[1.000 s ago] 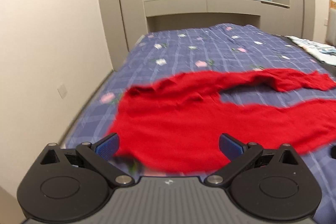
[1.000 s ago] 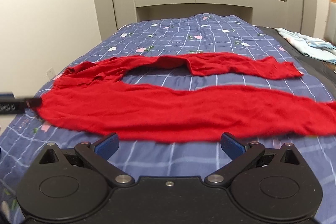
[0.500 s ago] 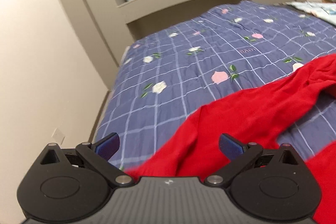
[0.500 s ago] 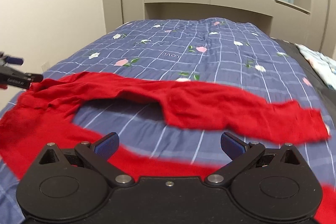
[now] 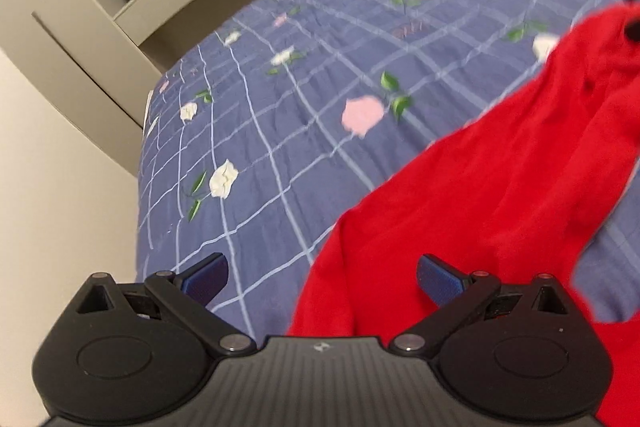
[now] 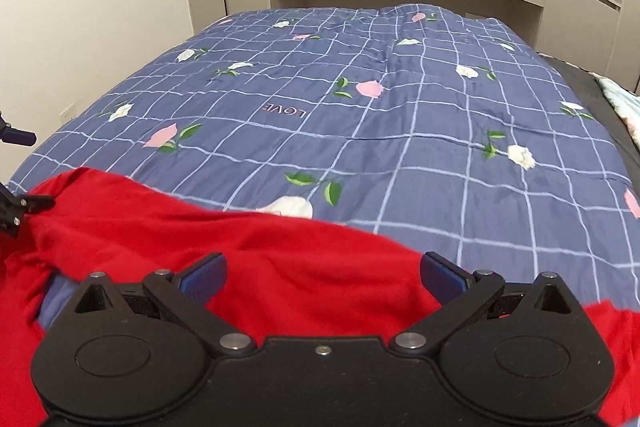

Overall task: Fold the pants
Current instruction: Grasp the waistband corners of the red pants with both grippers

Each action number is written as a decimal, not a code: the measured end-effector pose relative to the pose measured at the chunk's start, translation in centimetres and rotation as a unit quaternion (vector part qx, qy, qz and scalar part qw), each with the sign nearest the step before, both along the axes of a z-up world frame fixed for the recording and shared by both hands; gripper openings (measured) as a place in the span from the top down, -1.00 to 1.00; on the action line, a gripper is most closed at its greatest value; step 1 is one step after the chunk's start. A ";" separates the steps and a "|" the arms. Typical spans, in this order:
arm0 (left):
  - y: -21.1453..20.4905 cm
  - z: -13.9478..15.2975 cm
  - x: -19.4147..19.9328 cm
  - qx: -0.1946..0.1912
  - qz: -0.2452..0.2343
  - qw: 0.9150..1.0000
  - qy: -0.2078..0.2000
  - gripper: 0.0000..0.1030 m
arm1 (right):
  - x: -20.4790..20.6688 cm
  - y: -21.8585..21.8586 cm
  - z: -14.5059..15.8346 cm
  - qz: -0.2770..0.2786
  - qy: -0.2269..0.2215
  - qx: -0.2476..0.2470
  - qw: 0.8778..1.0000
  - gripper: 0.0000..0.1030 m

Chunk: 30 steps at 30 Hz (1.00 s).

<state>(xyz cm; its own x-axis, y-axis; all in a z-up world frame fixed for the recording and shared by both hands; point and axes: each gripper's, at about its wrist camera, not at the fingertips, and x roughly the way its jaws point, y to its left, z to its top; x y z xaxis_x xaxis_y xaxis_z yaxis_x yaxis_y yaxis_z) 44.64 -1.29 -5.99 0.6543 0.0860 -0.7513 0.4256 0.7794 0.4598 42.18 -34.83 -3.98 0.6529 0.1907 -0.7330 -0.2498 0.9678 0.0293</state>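
Your left gripper (image 5: 322,277) has its blue-padded fingers (image 5: 204,277) spread wide apart, with nothing between them; it is tilted over the bed (image 5: 280,115), whose blue quilt carries a white grid and pink and white flowers. The red pants (image 5: 472,211) lie on that quilt, on the side of the bed nearest you, running from beneath the left gripper's right finger diagonally up to the right edge of the left wrist view, where the picture is blurred. Your right gripper (image 6: 322,277) is likewise spread wide and holds nothing; the pants (image 6: 280,259) lie across the quilt (image 6: 400,115) directly beneath and ahead of its fingers (image 6: 442,277), in a wrinkled band that covers the near part of the bed. At the left edge of the right wrist view, the fingers of the left gripper (image 6: 18,171) appear beside the end of the pants, the lower one close against the red cloth; whether it touches cannot be told. The word LOVE (image 6: 285,112) is printed on the quilt near the middle of the bed, beyond the pants.
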 end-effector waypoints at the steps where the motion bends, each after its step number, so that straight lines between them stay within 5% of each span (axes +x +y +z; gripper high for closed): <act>1: 0.2 -0.2 0.2 0.009 -0.002 1.000 0.004 -0.88 | 0.2 0.3 -0.1 0.003 0.001 -0.002 1.000 -0.96; 5: 1.8 -0.7 0.9 0.034 -0.007 0.999 0.019 -0.68 | 0.8 1.6 -0.7 0.041 0.013 -0.015 0.999 -0.80; 8: 3.1 -0.9 1.3 0.060 -0.018 0.998 0.031 -0.23 | 1.5 2.2 -1.1 0.058 0.020 -0.031 0.998 -0.74; 10: 3.8 -0.7 1.6 0.071 -0.029 0.996 0.038 0.30 | 2.2 2.2 -1.2 0.063 0.023 -0.035 0.997 -0.72; 13: 4.4 -0.3 2.2 0.070 -0.038 0.996 0.050 0.72 | 3.7 2.0 -1.6 0.079 0.032 -0.042 0.995 -0.70; 17: 4.6 0.2 3.2 0.097 -0.041 0.994 0.032 0.76 | 5.9 1.3 -2.2 0.098 0.058 -0.032 0.993 -0.67; 20: 5.3 0.7 4.5 0.075 -0.012 0.996 0.043 0.92 | 7.1 1.0 -2.4 0.114 0.076 0.000 0.991 -0.61; 24: 5.7 0.3 4.7 0.043 -0.040 0.996 0.066 0.81 | 7.9 1.6 -2.7 0.138 0.097 0.009 0.986 -0.50; 26: 5.9 0.3 4.4 0.032 -0.053 0.996 0.071 0.43 | 7.8 2.0 -2.7 0.149 0.100 0.000 0.984 -0.50; 27: 5.9 0.3 4.2 0.025 -0.057 0.995 0.073 -0.06 | 7.6 2.1 -2.7 0.155 0.100 -0.003 0.983 -0.47; 28: 5.9 0.3 4.2 0.019 -0.063 0.995 0.074 -0.28 | 7.5 2.2 -2.7 0.158 0.102 -0.006 0.982 -0.41; 30: 5.8 0.1 4.2 0.017 -0.069 0.995 0.076 -0.27 | 7.4 2.2 -2.9 0.161 0.103 -0.012 0.981 -0.28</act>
